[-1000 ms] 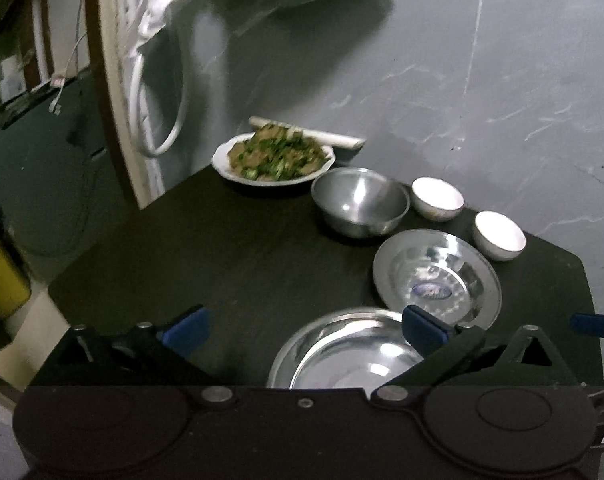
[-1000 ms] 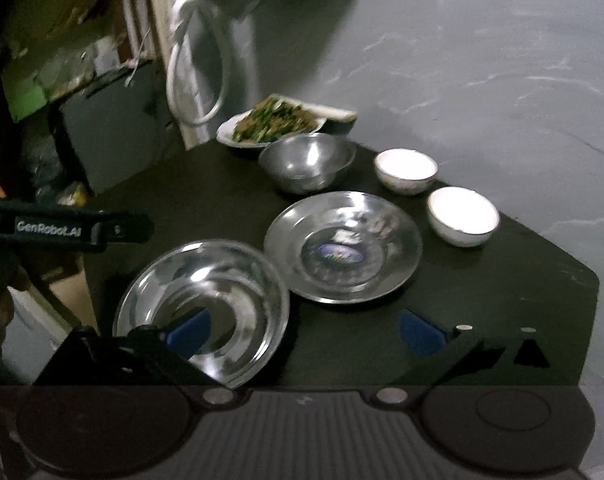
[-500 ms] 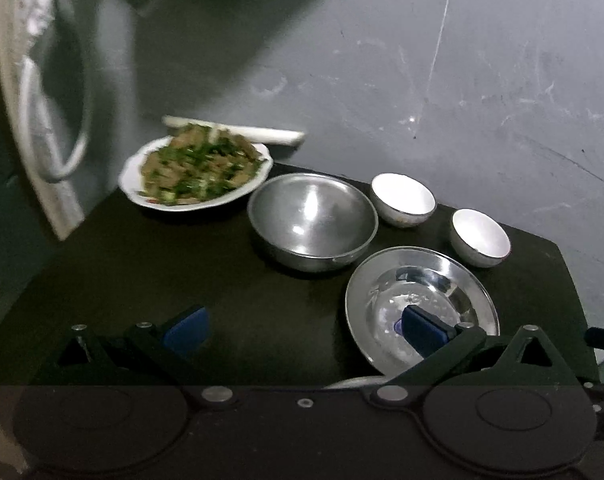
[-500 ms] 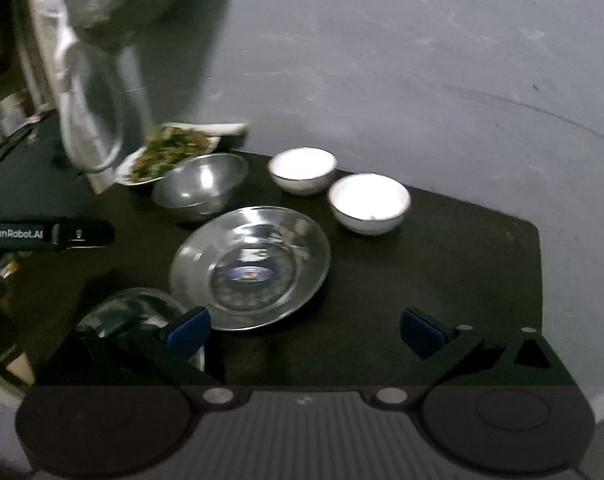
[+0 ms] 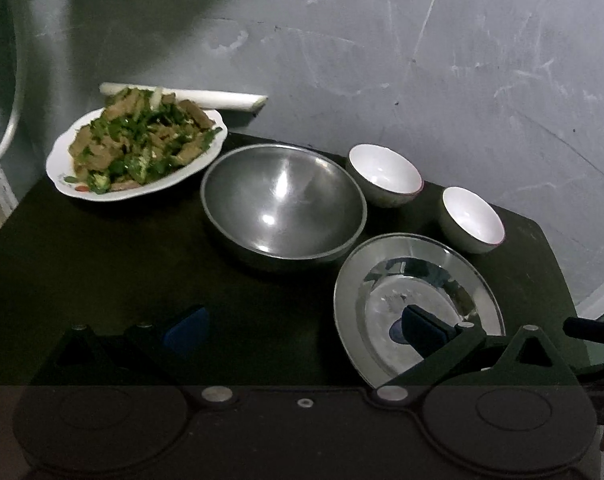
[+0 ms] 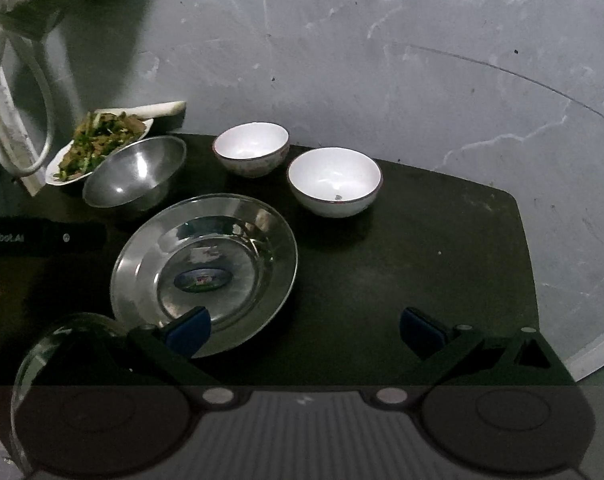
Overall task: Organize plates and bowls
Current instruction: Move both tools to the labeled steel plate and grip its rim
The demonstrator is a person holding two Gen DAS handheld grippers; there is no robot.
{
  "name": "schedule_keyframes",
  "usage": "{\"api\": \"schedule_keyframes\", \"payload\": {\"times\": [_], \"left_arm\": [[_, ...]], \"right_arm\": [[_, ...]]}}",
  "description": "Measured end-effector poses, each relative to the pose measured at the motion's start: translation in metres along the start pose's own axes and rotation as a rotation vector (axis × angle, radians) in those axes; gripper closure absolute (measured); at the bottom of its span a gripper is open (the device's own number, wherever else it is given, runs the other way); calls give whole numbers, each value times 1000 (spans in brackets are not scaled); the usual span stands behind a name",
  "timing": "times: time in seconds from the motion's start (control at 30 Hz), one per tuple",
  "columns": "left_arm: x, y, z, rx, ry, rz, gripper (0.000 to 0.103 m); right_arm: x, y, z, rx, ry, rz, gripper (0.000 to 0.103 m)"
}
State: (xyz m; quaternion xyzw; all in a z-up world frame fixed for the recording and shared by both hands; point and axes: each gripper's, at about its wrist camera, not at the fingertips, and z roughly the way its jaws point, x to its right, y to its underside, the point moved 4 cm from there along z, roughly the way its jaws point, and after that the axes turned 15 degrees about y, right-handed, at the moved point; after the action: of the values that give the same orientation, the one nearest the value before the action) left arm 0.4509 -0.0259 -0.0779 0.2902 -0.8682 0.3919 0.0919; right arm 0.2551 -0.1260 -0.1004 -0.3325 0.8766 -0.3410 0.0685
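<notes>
On the black table (image 5: pixel 102 264) stand a deep steel bowl (image 5: pixel 282 204), a flat steel plate (image 5: pixel 417 300) with a sticker, and two white bowls, one further back (image 5: pixel 383 172) and one nearer (image 5: pixel 471 218). My left gripper (image 5: pixel 303 330) is open and empty, low over the table in front of the steel bowl. In the right wrist view my right gripper (image 6: pixel 303 328) is open and empty above the table in front of the steel plate (image 6: pixel 206 268), the two white bowls (image 6: pixel 252 152) (image 6: pixel 333 180) and the steel bowl (image 6: pixel 136 172). A second steel plate's rim (image 6: pixel 42 340) shows at lower left.
A white plate of cooked greens (image 5: pixel 136 152) sits at the back left, with a white stalk (image 5: pixel 190 96) behind it against the grey wall (image 5: pixel 381 60). The left gripper's body (image 6: pixel 42 236) shows at the left of the right wrist view. The table's right edge (image 6: pixel 529 280) is near.
Both grippers have moved forward and closer to the dishes, which now look larger. The nearest steel plate has dropped out of the left wrist view. Both stay open.
</notes>
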Motion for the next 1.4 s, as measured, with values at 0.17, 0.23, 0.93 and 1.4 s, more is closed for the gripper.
{"api": "schedule_keyframes", "payload": {"times": [0.17,0.23,0.93,1.4], "left_arm": [[0,0,6,-17,1,2,1],[0,0,9,-20,-3,0,1],[4,-1,27,-68,4,8,21],[7,0,40,-111,39,-9,73]], "right_arm": [[-4,-3,11,-21,9,-6,0],[-5,-3,14,-26,12,-11,0],[-18,-9,39,-59,-29,-6,11],[-22,-10,45,-78,-58,5,39]]}}
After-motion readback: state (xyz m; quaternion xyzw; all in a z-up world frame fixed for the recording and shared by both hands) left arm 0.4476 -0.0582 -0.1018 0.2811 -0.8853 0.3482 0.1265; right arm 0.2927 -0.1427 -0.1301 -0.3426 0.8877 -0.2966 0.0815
